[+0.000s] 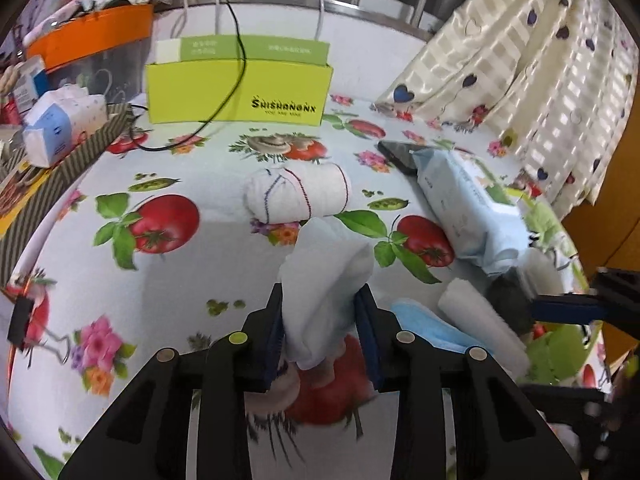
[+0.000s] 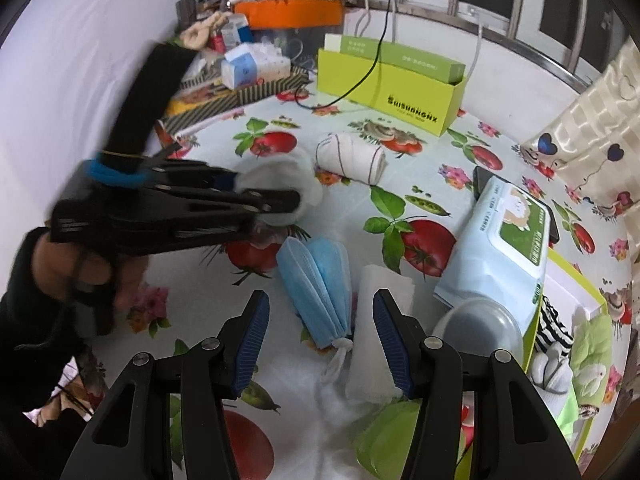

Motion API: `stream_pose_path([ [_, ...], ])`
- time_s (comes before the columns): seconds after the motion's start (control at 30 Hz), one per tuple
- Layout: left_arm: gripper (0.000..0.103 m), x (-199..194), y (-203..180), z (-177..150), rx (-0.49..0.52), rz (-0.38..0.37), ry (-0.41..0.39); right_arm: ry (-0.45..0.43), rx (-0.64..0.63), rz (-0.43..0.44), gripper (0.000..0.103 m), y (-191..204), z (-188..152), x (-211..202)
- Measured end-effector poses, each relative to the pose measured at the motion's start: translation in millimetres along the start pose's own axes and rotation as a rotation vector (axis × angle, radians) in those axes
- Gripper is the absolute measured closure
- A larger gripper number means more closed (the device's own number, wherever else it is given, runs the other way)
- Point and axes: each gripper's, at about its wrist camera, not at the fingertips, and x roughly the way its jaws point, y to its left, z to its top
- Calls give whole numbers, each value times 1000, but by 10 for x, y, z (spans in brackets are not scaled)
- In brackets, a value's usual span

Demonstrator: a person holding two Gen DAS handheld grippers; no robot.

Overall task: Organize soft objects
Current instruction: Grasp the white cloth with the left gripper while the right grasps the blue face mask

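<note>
Bench, covered in a cloth printed with tomatoes and flowers; fills most of both views. Curtain, cream check with dark hearts; upper right of the left wrist view. Lime-green box with black lettering; upper centre, at the far edge of the bench, a black cable trailing over it. Orange box; upper centre of the right wrist view, among clutter. Wet-wipes pack, pale blue with green label; right of centre, lying flat, just beside a grey bowl. Left gripper; lower centre of its own view, fingers closed around a white soft cloth, which is held above the bench. Right gripper; lower centre of its own view, fingers spread wide, holding nothing, above the mask and towel. Rolled white cloth with dark stitching; centre of the bench, lying on its side. Folded white towel; lower centre, beside the mask. Blue face mask, bunched; lower centre, lying on the bench. Dark phone; right of centre, partly under the wipes pack.
</note>
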Motion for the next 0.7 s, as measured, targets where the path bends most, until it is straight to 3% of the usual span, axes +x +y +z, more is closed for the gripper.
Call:
stream_pose_path([
  [0.5, 68, -371, 162, -182, -70, -23, -53, 227, -79, -36, 49, 80, 187, 702],
  [0.53, 68, -378, 175, -191, -75, -26, -53, 232, -78, -35, 51, 80, 189, 733],
  [0.63, 68, -401, 195, -216, -81, -28, -55, 238, -83, -33, 71, 94, 182, 776],
  [0.7, 68, -416, 197, -229, -83, -30, -56, 217, -80, -31, 76, 105, 181, 741],
])
